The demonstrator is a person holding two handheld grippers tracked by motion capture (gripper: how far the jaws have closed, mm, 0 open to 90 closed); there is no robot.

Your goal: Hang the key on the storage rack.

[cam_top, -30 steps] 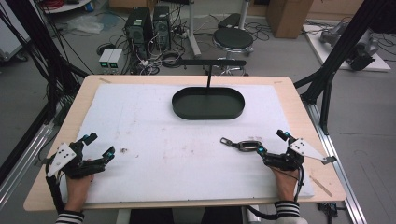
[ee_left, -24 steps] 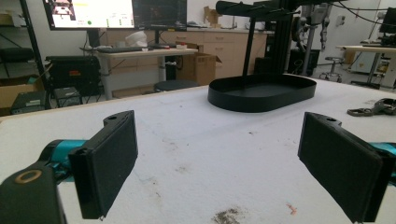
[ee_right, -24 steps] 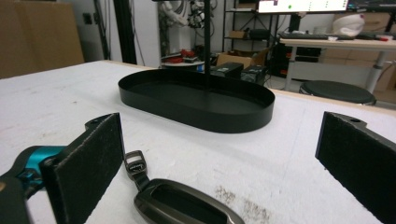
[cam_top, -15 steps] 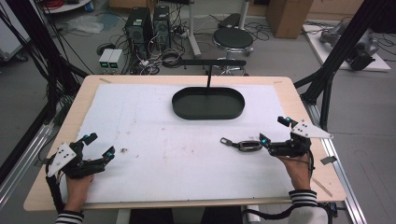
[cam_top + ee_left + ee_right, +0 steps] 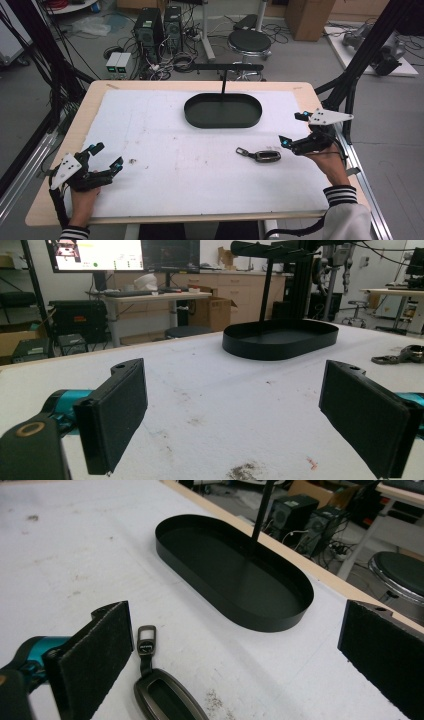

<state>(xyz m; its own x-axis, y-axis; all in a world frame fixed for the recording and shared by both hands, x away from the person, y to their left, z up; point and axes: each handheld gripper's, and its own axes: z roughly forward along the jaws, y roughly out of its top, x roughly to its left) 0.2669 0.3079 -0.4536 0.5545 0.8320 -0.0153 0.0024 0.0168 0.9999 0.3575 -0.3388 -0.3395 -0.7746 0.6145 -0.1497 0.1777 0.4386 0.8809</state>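
A dark key fob (image 5: 264,155) with a short strap and clasp lies flat on the white table cover, right of centre. In the right gripper view the fob (image 5: 167,697) lies just ahead of the left jaw. My right gripper (image 5: 292,128) hovers a little to the fob's right, open, its jaws pointing left with nothing between them (image 5: 230,660). A black oval tray (image 5: 223,125) with an upright post stands at the back centre, holding nothing. My left gripper (image 5: 108,154) rests near the front left corner, open, nothing between its jaws (image 5: 235,420), facing the tray (image 5: 280,347).
The post in the tray carries a black crossbar (image 5: 227,66) above it. A dark smudge (image 5: 133,161) marks the cover near the left gripper. Black frame struts (image 5: 357,65) rise beside the right edge of the table.
My right gripper has moved up from the front edge to the right of the key fob. The left gripper has stayed where it was.
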